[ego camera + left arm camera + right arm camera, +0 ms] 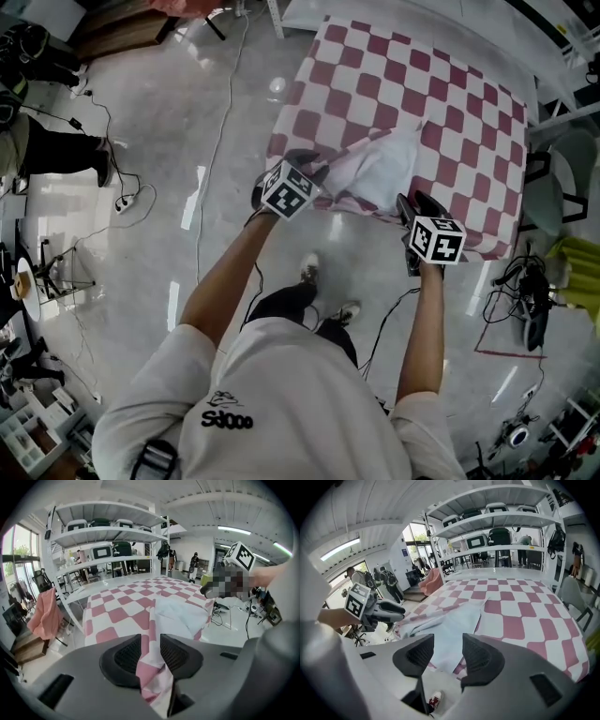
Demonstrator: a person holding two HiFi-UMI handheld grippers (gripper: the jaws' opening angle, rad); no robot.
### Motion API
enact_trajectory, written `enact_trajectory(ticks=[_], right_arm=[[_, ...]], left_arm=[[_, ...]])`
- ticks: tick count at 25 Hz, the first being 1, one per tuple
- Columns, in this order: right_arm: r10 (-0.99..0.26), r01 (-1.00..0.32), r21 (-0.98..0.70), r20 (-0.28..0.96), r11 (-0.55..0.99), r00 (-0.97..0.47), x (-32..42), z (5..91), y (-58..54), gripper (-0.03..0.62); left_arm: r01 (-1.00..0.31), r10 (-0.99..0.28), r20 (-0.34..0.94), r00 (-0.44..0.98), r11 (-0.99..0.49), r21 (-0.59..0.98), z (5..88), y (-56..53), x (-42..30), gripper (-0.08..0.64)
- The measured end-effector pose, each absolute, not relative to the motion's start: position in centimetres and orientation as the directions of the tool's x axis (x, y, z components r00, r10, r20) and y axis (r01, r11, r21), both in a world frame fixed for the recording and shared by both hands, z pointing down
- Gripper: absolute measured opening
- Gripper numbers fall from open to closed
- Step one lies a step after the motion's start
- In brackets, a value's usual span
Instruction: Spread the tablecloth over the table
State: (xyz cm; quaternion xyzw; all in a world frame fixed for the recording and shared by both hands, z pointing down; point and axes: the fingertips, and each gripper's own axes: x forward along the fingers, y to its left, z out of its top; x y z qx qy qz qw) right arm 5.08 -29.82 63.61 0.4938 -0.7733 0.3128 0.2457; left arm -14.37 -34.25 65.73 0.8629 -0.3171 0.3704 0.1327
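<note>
A pink-and-white checked tablecloth covers the table. Its near edge is folded back, showing the white underside. In the head view my left gripper is at the left end of that fold. In the left gripper view a bunched strip of the cloth runs between the pads of the left gripper, which is shut on it. My right gripper hangs at the fold's right end, just off the table's near edge. In the right gripper view the right gripper stands open with nothing between its pads, and the white fold lies beyond them.
A white shelving rack with boxes stands behind the table. A pink cloth hangs over a chair at the left. Cables cross the glossy floor. A chair and more cables are by the table's right side. People stand in the background.
</note>
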Motion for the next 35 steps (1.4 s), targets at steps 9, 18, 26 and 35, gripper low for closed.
enact_trajectory(ticks=[9,18,26,35], right_arm=[[-0.520,-0.936,-0.252,0.781,0.243,-0.346,6.2,70.0,-33.2,0.204],[-0.523,-0.928,-0.248,0.772,0.278,-0.362,6.1,70.5,-31.8,0.024],[-0.510,-0.880,-0.285,0.729,0.381,-0.457,4.4,69.3,-26.4,0.023],[-0.445,-0.841,-0.337,0.732,0.424,-0.517,1.5,72.4,-19.3,0.025]], left_arm=[[-0.527,-0.193,0.774,0.603,-0.825,0.205,69.4,-36.3,-12.4,0.146],[-0.507,-0.110,0.779,0.618,-0.812,0.288,69.6,-33.9,-12.2,0.035],[-0.538,-0.141,0.783,0.606,-0.798,0.273,69.7,-28.7,-13.7,0.032],[-0.604,-0.132,0.819,0.559,-0.741,0.293,73.0,-21.6,-17.2,0.032]])
